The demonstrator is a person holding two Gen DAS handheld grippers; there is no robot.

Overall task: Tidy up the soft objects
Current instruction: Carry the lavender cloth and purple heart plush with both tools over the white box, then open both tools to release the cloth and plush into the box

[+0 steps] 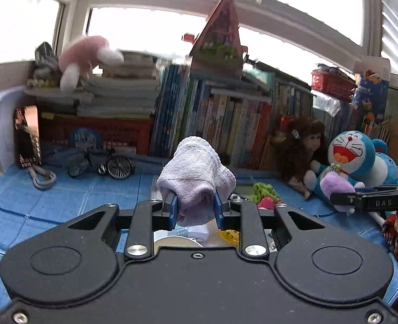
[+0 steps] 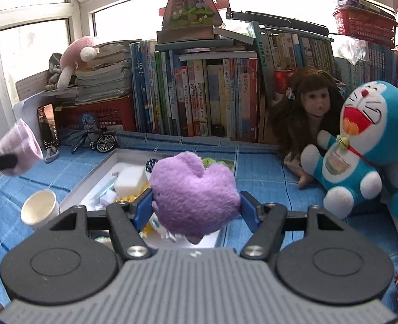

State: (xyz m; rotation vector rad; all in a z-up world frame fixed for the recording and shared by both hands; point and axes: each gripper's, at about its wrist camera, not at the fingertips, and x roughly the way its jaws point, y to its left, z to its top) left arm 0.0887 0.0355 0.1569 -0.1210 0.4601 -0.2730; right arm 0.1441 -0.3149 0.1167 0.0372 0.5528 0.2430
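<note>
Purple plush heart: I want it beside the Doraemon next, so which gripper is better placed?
Right. The right gripper already grips the purple heart, and the Doraemon sits on its right side. The left gripper is occupied with a towel.

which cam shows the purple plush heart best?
Right wrist: the fuzzy purple plush heart fills the centre, clamped in the right gripper, notch and pile visible. Left wrist shows only a small part at the right edge, partly behind that gripper.

Daylight pours through the windows across the top of both frames, blown out to white. The left view shows motion blur upper left; fisheye bending curves every edge, corners dark.
</note>
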